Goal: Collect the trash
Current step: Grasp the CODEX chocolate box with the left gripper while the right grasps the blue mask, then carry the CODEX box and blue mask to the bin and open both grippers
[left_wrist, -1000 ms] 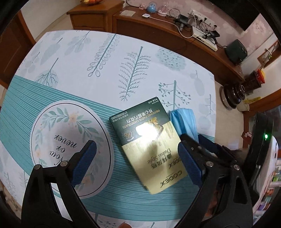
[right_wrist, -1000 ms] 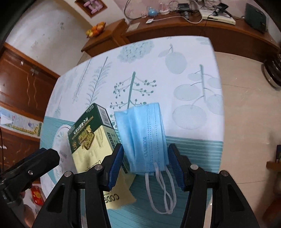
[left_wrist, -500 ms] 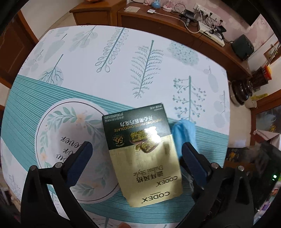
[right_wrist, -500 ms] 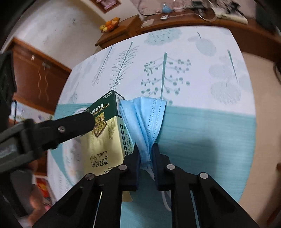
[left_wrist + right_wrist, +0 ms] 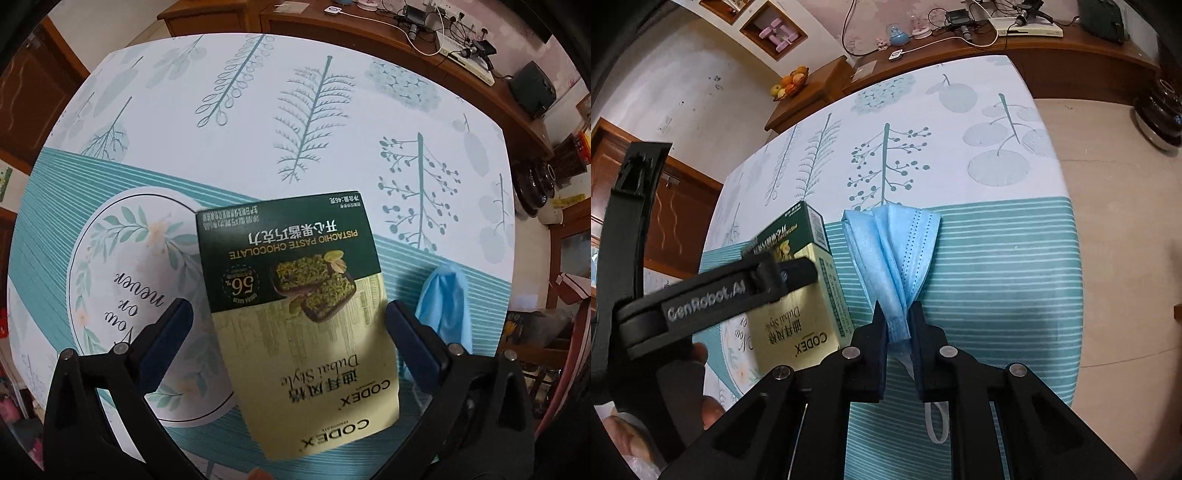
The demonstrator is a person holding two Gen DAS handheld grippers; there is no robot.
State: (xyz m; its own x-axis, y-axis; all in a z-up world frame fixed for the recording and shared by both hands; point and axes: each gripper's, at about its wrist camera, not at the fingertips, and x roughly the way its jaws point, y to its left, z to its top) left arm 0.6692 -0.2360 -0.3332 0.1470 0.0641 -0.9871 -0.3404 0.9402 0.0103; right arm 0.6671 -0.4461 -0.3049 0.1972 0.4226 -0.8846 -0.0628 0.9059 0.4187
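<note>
A green and gold chocolate box (image 5: 299, 306) lies between the fingers of my left gripper (image 5: 288, 328), whose pads stand at its two sides; I cannot tell if they press it. It also shows in the right wrist view (image 5: 801, 291). My right gripper (image 5: 898, 325) is shut on a bunched blue face mask (image 5: 897, 251), which hangs a little above the tablecloth; its white ear loop (image 5: 936, 428) dangles below. The mask shows at the right of the left wrist view (image 5: 447, 306).
The table (image 5: 258, 122) has a white and teal leaf-print cloth with a round motif (image 5: 122, 295). A wooden sideboard (image 5: 424, 48) with cables and devices stands behind. The tiled floor (image 5: 1119, 184) lies to the right, past the table edge.
My right gripper closed on the mask and lifted it. My left gripper moved over the box so that the box now sits between its fingers, closer to the camera.
</note>
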